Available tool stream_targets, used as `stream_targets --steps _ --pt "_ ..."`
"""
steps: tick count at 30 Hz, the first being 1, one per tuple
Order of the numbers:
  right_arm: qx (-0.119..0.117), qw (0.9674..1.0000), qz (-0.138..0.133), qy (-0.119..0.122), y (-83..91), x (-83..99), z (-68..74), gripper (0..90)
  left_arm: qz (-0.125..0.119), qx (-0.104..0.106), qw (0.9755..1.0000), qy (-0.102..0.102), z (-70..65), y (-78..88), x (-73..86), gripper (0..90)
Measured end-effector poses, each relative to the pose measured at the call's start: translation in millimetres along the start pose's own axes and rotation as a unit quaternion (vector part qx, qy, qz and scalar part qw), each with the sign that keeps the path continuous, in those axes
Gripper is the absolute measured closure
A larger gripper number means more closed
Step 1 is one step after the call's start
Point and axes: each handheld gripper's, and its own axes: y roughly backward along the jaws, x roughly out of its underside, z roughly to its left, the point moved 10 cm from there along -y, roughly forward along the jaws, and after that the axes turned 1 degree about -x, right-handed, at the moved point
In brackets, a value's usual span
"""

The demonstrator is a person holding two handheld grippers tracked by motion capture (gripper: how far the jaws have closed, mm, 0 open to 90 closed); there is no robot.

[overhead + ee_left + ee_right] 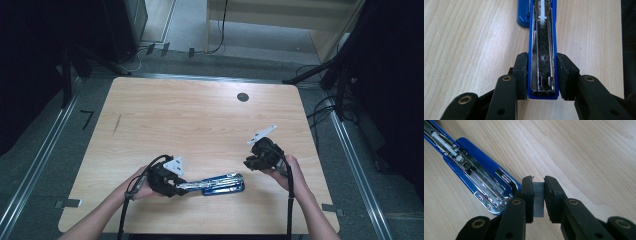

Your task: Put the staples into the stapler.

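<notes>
Blue stapler lying open on the wooden counter, near the front edge, between the two hands. Held at one end by the left gripper: in the left gripper view, fingers clamped on both blue side walls of the stapler's upper arm, pads pressing flat against it. Open metal channel running away from the fingers, a dark strip along its floor, a white pusher piece farther up; whether staples sit in it, impossible to tell. Blue base peeking out to the left of the arm, resting on the wood.

Right gripper just beyond the stapler's other end, raised a little and tilted down. In the right gripper view, fingers pinched on a short grey strip of staples, standing upright between the pads. Shiny magazine with its white pusher lying just to the left, apart from the strip.
</notes>
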Motion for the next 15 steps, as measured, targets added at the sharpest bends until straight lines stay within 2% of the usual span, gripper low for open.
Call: stream_targets --steps 10,15 --pt "-0.029 0.9986 -0.016 0.041 -3.9 -12.1 15.5 79.3 -0.001 0.005 1.0 -0.001 1.6 -0.5 -0.5 65.5" --pt "-0.035 0.9972 -0.023 0.063 -4.4 -14.8 20.9 79.3 0.0 0.006 1.0 -0.002 2.6 -0.5 -1.0 65.5"
